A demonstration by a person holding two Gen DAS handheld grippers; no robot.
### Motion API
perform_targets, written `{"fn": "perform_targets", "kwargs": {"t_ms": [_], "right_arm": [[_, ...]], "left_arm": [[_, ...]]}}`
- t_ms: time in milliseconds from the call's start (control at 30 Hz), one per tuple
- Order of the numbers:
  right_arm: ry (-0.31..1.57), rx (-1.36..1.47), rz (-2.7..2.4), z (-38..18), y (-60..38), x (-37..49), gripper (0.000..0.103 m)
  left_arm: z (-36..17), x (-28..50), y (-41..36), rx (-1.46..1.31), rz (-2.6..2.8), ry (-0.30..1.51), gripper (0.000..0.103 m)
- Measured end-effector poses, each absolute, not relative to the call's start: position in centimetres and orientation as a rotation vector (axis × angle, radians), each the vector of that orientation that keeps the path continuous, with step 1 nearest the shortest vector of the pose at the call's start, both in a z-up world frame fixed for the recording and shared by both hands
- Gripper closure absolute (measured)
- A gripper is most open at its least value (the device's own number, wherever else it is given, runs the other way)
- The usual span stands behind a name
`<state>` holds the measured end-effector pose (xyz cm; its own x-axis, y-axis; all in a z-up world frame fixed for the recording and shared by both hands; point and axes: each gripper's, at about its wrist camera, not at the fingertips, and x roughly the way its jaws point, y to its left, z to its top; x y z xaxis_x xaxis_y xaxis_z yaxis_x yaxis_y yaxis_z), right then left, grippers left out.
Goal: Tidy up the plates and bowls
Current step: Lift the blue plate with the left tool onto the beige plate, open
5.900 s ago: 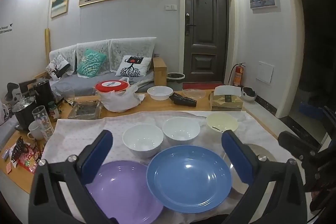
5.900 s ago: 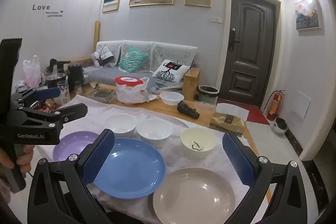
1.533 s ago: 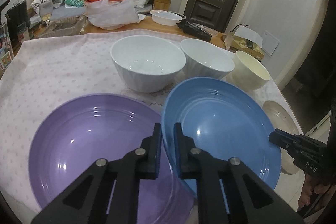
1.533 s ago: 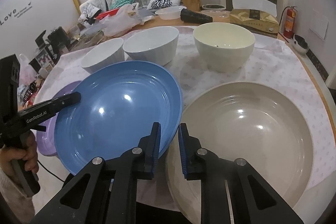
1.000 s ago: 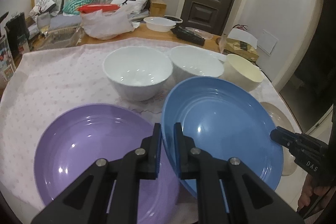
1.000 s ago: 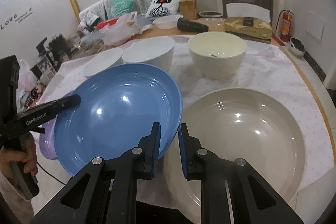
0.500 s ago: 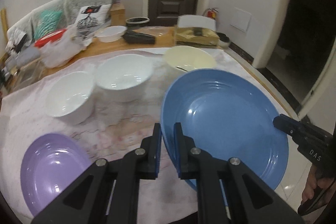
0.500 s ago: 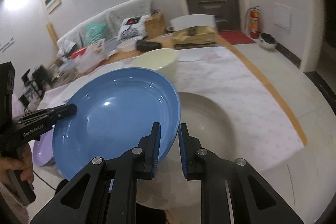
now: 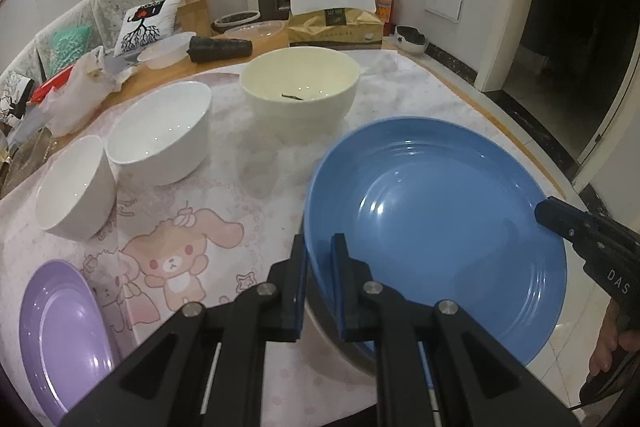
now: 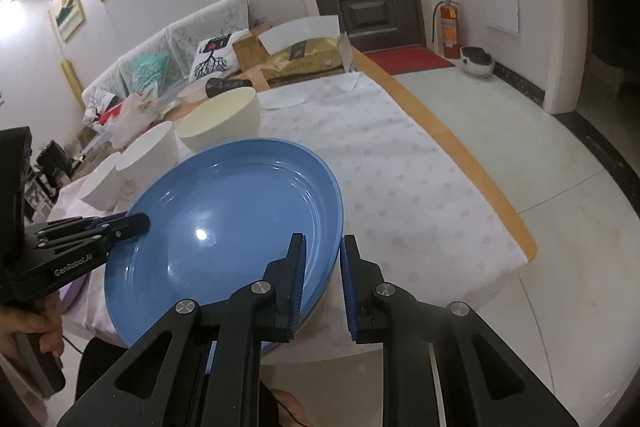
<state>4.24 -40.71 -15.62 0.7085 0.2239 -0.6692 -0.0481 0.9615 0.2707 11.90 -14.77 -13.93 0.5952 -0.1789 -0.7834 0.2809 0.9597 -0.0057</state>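
My left gripper [image 9: 319, 259] is shut on the left rim of the blue plate [image 9: 432, 227]. My right gripper [image 10: 323, 263] is shut on its right rim; the plate also shows in the right wrist view [image 10: 224, 231]. The plate sits low over the beige plate [image 9: 344, 343], of which only an edge shows under it. The purple plate [image 9: 60, 331] lies on the cloth at the left. Two white bowls [image 9: 160, 135] [image 9: 72, 183] and a cream bowl [image 9: 300, 87] stand behind.
The table edge [image 10: 460, 147] runs along the right, with tiled floor beyond. A tissue box [image 9: 336, 23], a black case [image 9: 220, 47], a plastic container and a bag lie at the table's far side. A sofa stands behind.
Both grippers carried the blue plate to the right, off the cloth beside the purple plate and over the beige plate, and lowered it. The cartoon print on the cloth is now uncovered.
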Motion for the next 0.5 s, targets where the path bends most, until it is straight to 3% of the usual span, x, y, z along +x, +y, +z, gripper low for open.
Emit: {"fn": "perform_targets", "kwargs": {"t_ms": [500], "right_arm": [[0.805,0.197,0.16,-16.4,-39.3,5.5,0.09]], "left_arm": [[-15.2,12.7,-14.3,0.144,-0.259,0.912,0.094]]}}
